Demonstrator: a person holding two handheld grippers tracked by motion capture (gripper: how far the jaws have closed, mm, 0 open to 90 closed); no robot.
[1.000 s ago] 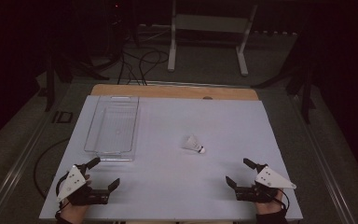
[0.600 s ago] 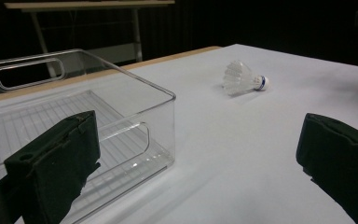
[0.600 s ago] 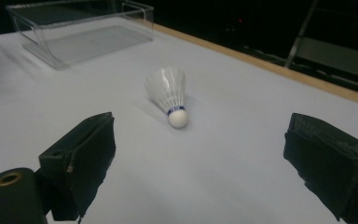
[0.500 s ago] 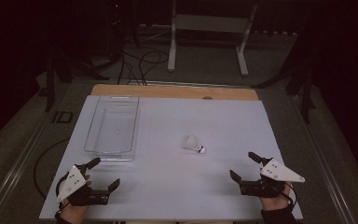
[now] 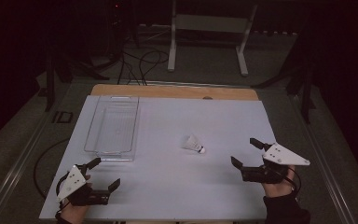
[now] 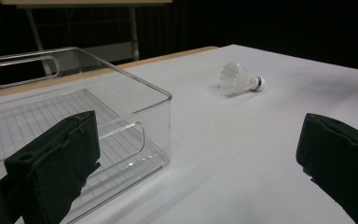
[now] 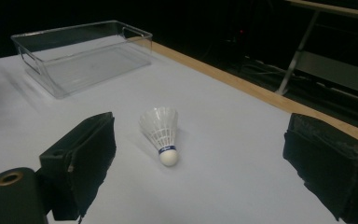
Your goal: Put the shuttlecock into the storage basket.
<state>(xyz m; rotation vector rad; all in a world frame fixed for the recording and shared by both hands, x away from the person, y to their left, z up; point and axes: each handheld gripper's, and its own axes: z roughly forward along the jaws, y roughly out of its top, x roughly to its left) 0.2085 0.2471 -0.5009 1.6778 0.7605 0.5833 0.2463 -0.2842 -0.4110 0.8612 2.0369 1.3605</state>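
Shuttlecock (image 5: 193,143) lying on its side on white table sheet (image 5: 177,182), ahead of right gripper (image 5: 244,153) and a little toward left gripper (image 5: 106,171), apart from both. Right gripper jaws spread wide, nothing between them, cork tip (image 7: 168,158) pointing back toward them. Left gripper jaws likewise wide apart and empty, resting low near table edge. Clear plastic bin (image 5: 113,127) just ahead of left gripper, not touching; shuttlecock well off to its right.
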